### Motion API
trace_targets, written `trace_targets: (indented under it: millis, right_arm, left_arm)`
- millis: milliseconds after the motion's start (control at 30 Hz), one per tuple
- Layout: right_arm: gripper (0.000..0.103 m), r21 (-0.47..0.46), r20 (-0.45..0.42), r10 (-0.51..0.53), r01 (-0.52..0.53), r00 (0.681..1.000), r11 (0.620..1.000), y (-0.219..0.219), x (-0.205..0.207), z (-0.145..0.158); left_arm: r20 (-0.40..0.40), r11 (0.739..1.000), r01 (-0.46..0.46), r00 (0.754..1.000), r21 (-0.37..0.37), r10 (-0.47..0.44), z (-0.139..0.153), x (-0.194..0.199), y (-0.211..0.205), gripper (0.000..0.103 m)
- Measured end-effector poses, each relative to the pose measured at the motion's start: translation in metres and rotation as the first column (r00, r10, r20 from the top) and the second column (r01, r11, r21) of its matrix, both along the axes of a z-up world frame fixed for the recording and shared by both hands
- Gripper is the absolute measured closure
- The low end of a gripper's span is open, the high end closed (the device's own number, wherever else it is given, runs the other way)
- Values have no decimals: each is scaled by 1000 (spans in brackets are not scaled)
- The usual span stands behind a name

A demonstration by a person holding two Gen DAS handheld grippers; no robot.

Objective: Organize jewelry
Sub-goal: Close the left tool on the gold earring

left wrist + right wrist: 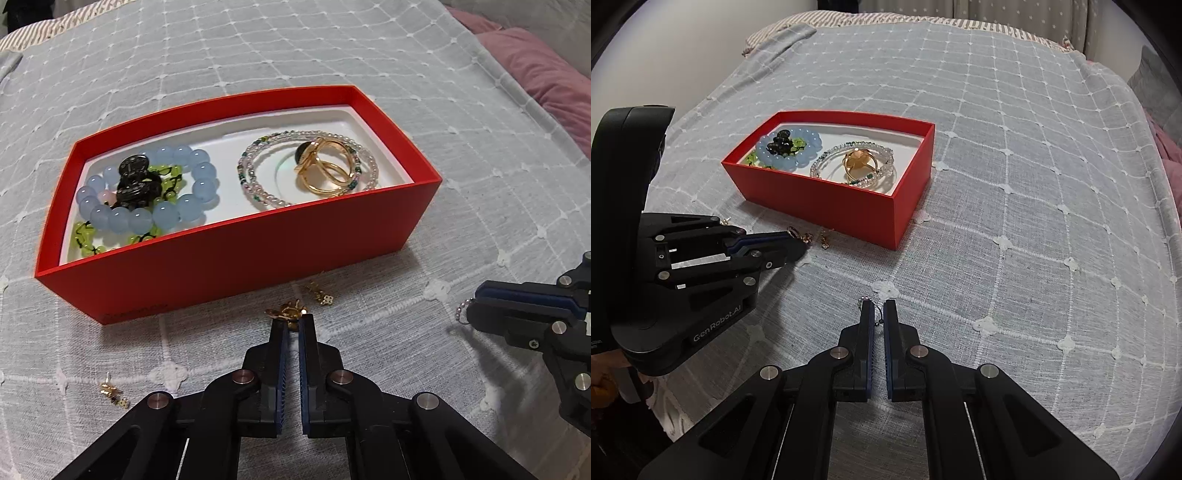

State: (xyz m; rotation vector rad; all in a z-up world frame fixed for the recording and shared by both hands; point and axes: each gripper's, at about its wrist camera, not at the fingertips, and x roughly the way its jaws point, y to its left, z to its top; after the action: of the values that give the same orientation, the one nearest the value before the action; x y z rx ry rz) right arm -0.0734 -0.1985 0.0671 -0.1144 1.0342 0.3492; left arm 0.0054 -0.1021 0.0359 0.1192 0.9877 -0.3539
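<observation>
1. Left gripper (293, 320) clenched on gold earring (284, 314), just before the red box (236, 254).
2. Right gripper (878, 308) gripped a small bead chain (866, 300), farther from the box.
3. Bracelets lay inside the box.

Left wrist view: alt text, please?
Left hand-held gripper shut on a gold earring lying on a grey quilted bedspread, beside a red box holding bracelets and gold rings.

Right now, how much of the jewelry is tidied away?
Done: bracelets and gold ring lie in the red box. In hand: left tool pinches a gold earring; right tool grips a beaded chain. Left: two earrings on the bedspread.
</observation>
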Motion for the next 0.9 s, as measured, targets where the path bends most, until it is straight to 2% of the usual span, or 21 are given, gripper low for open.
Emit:
trace_targets:
  millis: [267, 400, 433, 500, 567, 633, 767, 867, 900]
  right_arm:
    - [99, 18, 13, 4, -5, 1000, 1000, 7, 0, 7]
    - [99, 24, 14, 5, -6, 1000, 1000, 9, 2, 8]
    - [99, 24, 12, 6, -7, 1000, 1000, 10, 2, 7]
    - [99, 24, 9, 8, -8, 1000, 1000, 10, 3, 7]
    - [99, 20, 5, 11, -11, 1000, 1000, 11, 4, 5]
    - [99, 19, 2, 10, -10, 1000, 1000, 10, 4, 4]
    - [99, 21, 2, 8, -8, 1000, 1000, 9, 3, 4]
    - [99, 22, -1, 6, -6, 1000, 1000, 7, 2, 4]
    - [99, 22, -2, 7, -7, 1000, 1000, 6, 2, 3]
  left_arm:
    - [5, 1000, -11, 1000, -21, 11, 7, -2, 10, 103]
    - [13, 999, 43, 999, -16, -42, 8, -7, 6, 101]
    - [12, 998, 59, 998, -3, -59, 6, -9, 4, 98]
    - [15, 997, 79, 997, 17, -79, 4, -10, 0, 66]
    - [45, 996, 74, 996, 46, -76, 3, -11, -3, 60]
    - [62, 996, 67, 996, 64, -71, 0, -8, -6, 60]
    - [91, 998, 45, 995, 43, -48, -5, 1, -3, 61]
    - [103, 998, 48, 993, 30, -51, -6, 4, -2, 68]
    - [110, 998, 54, 992, 34, -58, -6, 4, -3, 73]
